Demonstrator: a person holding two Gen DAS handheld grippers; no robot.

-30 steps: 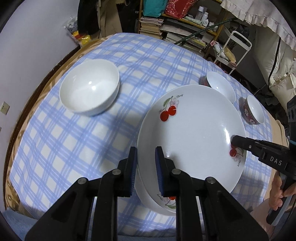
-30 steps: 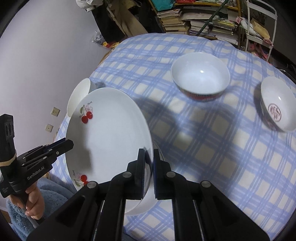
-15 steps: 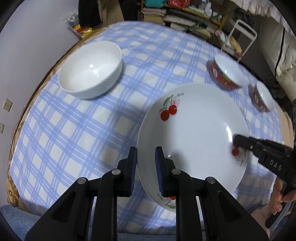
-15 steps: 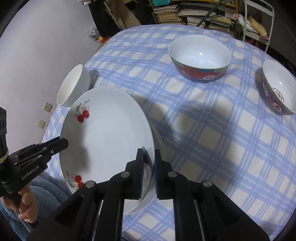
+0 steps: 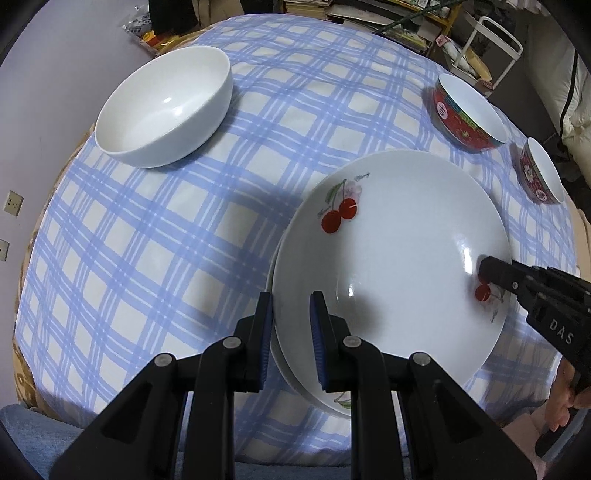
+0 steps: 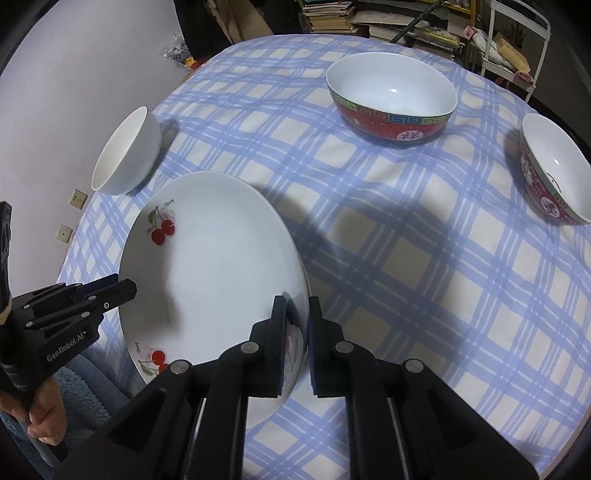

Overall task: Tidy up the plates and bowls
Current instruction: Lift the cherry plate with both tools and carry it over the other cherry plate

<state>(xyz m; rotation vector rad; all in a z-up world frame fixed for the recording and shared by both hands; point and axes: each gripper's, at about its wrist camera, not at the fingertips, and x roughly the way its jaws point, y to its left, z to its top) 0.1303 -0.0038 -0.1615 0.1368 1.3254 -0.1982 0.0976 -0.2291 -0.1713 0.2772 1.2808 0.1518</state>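
Note:
A white plate with cherry prints (image 5: pixel 399 258) (image 6: pixel 214 266) rests on a second plate (image 5: pixel 295 380) on the blue checked tablecloth. My left gripper (image 5: pixel 290 325) straddles the plates' near-left rim, jaws slightly apart around it. My right gripper (image 6: pixel 296 332) is shut on the top plate's right rim; it shows in the left wrist view (image 5: pixel 517 280). The left gripper shows in the right wrist view (image 6: pixel 110 295). A white bowl (image 5: pixel 166 110) (image 6: pixel 127 151) stands at the far left.
A large red-patterned bowl (image 6: pixel 391 96) (image 5: pixel 467 112) and a smaller red bowl (image 6: pixel 554 170) (image 5: pixel 539 171) stand at the far right of the table (image 5: pixel 147 258). Shelves of books (image 6: pixel 369 18) and a white cart (image 5: pixel 491 48) lie beyond.
The top plate has been lowered onto the plate beneath it. Both grippers moved down with it and stay at its rim.

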